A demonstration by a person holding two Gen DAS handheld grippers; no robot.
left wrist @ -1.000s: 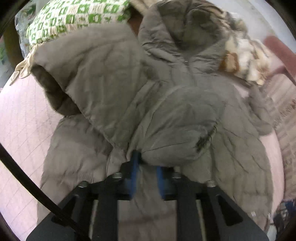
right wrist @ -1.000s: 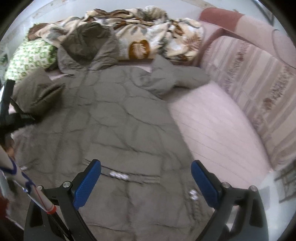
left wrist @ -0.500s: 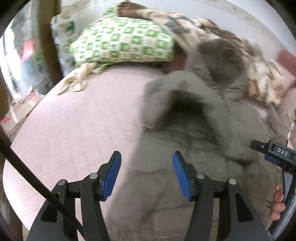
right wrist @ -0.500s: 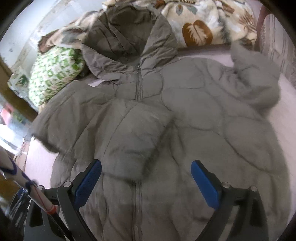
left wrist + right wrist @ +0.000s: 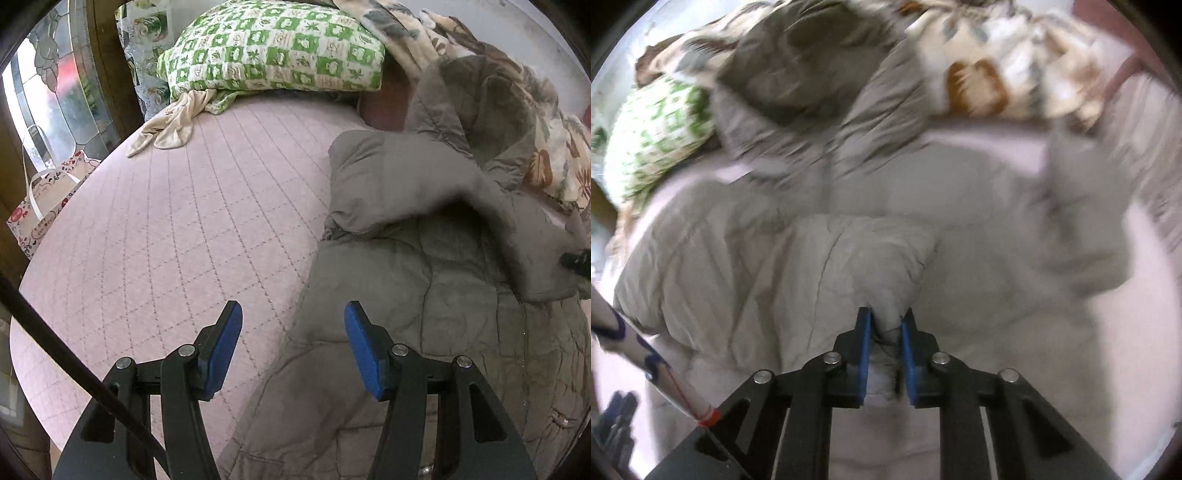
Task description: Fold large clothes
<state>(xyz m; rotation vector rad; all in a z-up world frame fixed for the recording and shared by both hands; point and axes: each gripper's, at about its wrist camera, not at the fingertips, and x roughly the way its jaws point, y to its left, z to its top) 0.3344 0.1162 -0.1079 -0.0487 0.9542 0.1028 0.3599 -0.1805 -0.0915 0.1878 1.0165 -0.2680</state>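
Observation:
A grey quilted hooded coat [image 5: 436, 295] lies on a pink quilted bed [image 5: 177, 229], with one sleeve [image 5: 402, 184] folded across its chest. My left gripper [image 5: 293, 334] is open and empty, above the coat's left edge where it meets the bed. In the blurred right wrist view the coat [image 5: 979, 221] fills the frame. My right gripper [image 5: 885, 325] is shut on the end of the folded sleeve [image 5: 864, 258], with the fabric pinched between the blue pads.
A green and white checked pillow [image 5: 273, 48] and a beige cloth [image 5: 170, 122] lie at the head of the bed. A leaf-patterned blanket [image 5: 554, 155] is bunched behind the hood. A patterned bag [image 5: 40, 214] stands beside the bed's left edge.
My left gripper let go of the sleeve, opened and drew back to the coat's left edge. My right gripper moved in and shut on the folded sleeve's end.

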